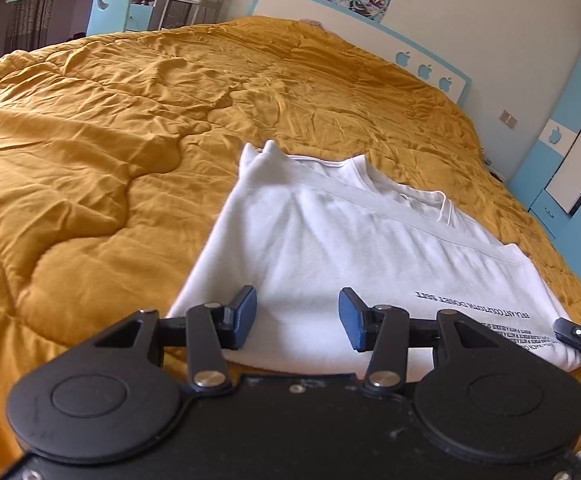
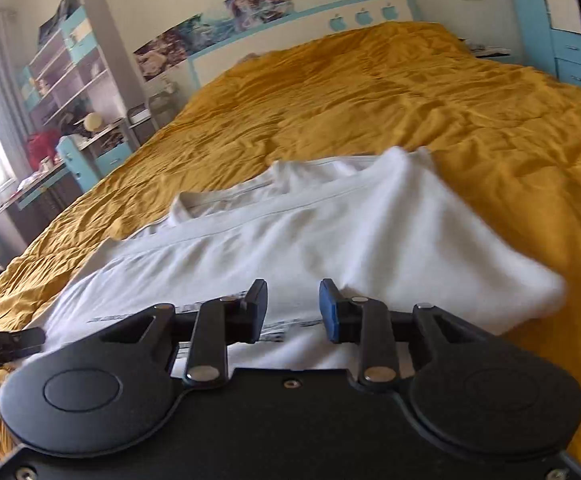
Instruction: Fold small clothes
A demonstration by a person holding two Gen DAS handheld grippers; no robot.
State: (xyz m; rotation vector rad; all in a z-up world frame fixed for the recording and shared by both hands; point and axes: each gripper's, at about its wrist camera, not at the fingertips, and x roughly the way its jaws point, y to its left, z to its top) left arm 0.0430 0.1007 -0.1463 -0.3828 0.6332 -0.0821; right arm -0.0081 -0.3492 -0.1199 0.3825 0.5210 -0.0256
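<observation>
Evidently, in the left wrist view the white T-shirt (image 1: 342, 256) lay on the mustard quilt (image 1: 102, 120) already folded at least once, its hem band running across the top layer and its printed text upside down near the right edge; the left gripper (image 1: 297, 318) stood open and empty above the shirt's near edge, pads clear of the cloth. In the right wrist view the same shirt lay directly ahead of and beneath the right gripper (image 2: 293, 310), whose jaws stood narrowly apart with nothing between them; further folding probably remained.
</observation>
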